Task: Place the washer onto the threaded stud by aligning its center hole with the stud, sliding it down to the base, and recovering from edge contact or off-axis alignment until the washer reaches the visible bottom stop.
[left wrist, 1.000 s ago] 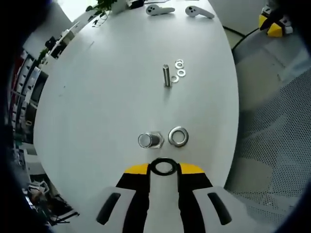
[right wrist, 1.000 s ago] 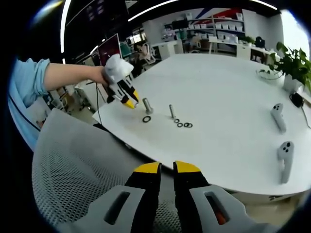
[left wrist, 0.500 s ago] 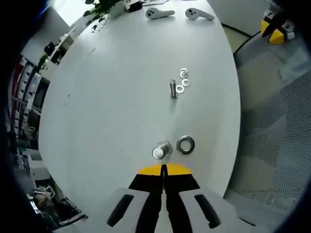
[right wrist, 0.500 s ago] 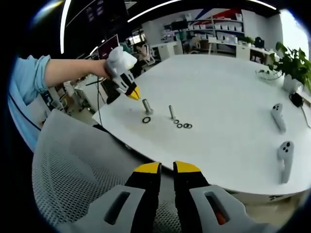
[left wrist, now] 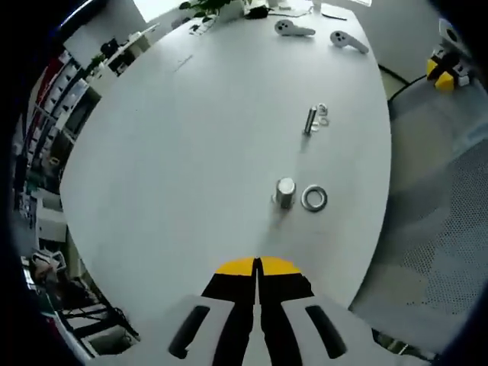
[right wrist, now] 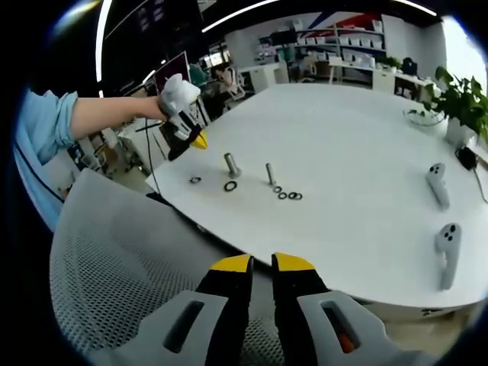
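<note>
The large threaded stud [left wrist: 285, 191] stands upright on the white table [left wrist: 191, 152], bare, with a big silver washer [left wrist: 313, 198] lying flat just right of it. My left gripper [left wrist: 257, 264] hovers back from the stud over the table's near part, jaws shut on nothing. In the right gripper view a hand holds the left gripper [right wrist: 185, 130] above the table's left corner, left of the stud [right wrist: 231, 164] and washer [right wrist: 229, 185]. A small dark ring [right wrist: 195, 180] lies on the table below it. My right gripper [right wrist: 262, 265] hangs over a chair, jaws a narrow gap apart, empty.
A thinner stud [left wrist: 310, 120] stands farther on with small washers [left wrist: 323, 116] beside it. Two white controllers [left wrist: 293, 29] lie at the far end near a plant [right wrist: 457, 99]. A grey mesh chair [right wrist: 114, 267] sits at the table's edge. Shelves and desks fill the room behind.
The left gripper held a dark ring between its jaws a second ago; it has since shut empty and pulled back from the stud. The ring now lies on the table.
</note>
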